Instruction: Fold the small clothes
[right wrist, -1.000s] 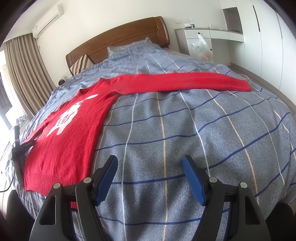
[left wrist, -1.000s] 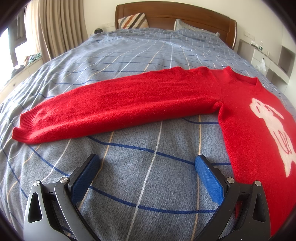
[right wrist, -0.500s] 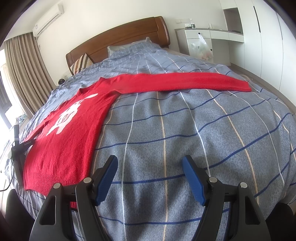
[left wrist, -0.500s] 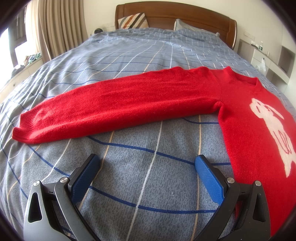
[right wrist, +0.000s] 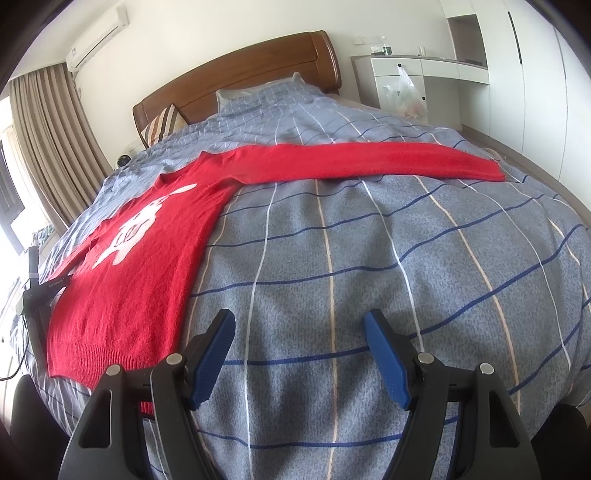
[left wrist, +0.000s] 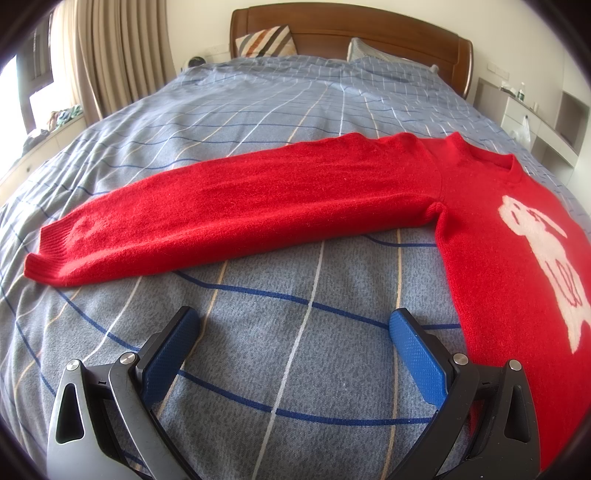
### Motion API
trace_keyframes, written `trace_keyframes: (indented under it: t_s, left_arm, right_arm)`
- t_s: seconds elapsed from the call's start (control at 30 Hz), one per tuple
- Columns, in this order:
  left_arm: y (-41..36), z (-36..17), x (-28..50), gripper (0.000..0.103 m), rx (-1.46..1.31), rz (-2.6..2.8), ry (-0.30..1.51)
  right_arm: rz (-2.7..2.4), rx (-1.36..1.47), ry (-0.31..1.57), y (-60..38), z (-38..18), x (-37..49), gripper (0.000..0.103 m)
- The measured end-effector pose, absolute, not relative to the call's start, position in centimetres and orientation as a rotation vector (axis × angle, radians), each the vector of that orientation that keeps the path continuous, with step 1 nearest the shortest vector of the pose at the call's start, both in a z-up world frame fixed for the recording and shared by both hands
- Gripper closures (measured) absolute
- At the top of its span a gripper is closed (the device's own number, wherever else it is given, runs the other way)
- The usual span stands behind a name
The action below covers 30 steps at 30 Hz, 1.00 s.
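A red knitted sweater (left wrist: 491, 221) with a white animal figure lies flat, front up, on the bed. Its one sleeve (left wrist: 229, 210) stretches out to the left in the left wrist view, cuff at the far left. My left gripper (left wrist: 293, 325) hovers open over bare bedspread just below that sleeve, nothing between its blue pads. In the right wrist view the sweater (right wrist: 147, 258) lies to the left, and its other sleeve (right wrist: 369, 162) reaches right across the bed. My right gripper (right wrist: 299, 328) stands open over the bedspread, beside the sweater's hem, holding nothing.
The bed (left wrist: 295, 110) has a blue-grey checked cover, a wooden headboard (left wrist: 351, 26) and pillows at the far end. Curtains (left wrist: 110, 51) hang on the left. A white desk (right wrist: 417, 70) with a plastic bag stands on the right. A black stand (right wrist: 33, 295) sits at the bed's left edge.
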<state>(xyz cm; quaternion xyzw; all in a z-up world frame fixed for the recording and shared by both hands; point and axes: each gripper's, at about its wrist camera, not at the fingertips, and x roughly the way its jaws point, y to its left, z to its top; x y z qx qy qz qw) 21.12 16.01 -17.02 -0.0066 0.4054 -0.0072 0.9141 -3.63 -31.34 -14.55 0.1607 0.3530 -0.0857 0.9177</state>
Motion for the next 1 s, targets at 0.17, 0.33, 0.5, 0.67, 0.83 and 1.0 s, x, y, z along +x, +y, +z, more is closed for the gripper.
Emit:
trace_keyframes:
  t_s: [0.17, 0.33, 0.5, 0.67, 0.83, 1.0]
  left_arm:
    - [16.0, -17.0, 21.1, 0.000, -0.014, -0.015, 0.835]
    - [16.0, -17.0, 21.1, 0.000, -0.014, -0.015, 0.835]
    - [16.0, -17.0, 21.1, 0.000, -0.014, -0.015, 0.835]
    - [16.0, -17.0, 21.1, 0.000, -0.014, -0.015, 0.835]
    - [16.0, -17.0, 21.1, 0.000, -0.014, -0.015, 0.835]
    - [16.0, -17.0, 21.1, 0.000, -0.014, -0.014, 0.835]
  right_arm:
    - [-0.175, 0.328, 0.728, -31.3, -14.6, -3.6, 0.030]
    - [-0.173, 0.328, 0.728, -31.3, -14.7, -3.4, 0.030]
    - [-0.174, 0.345, 0.715, -31.6, -14.4, -3.7, 0.030]
    - [-0.179, 0.379, 0.703, -32.1, -14.2, -3.9, 0.030]
    - [-0.179, 0.344, 0.721, -31.6, -14.4, -3.6, 0.029]
    - [-0.178, 0.292, 0.733, -30.6, -14.5, -3.3, 0.029]
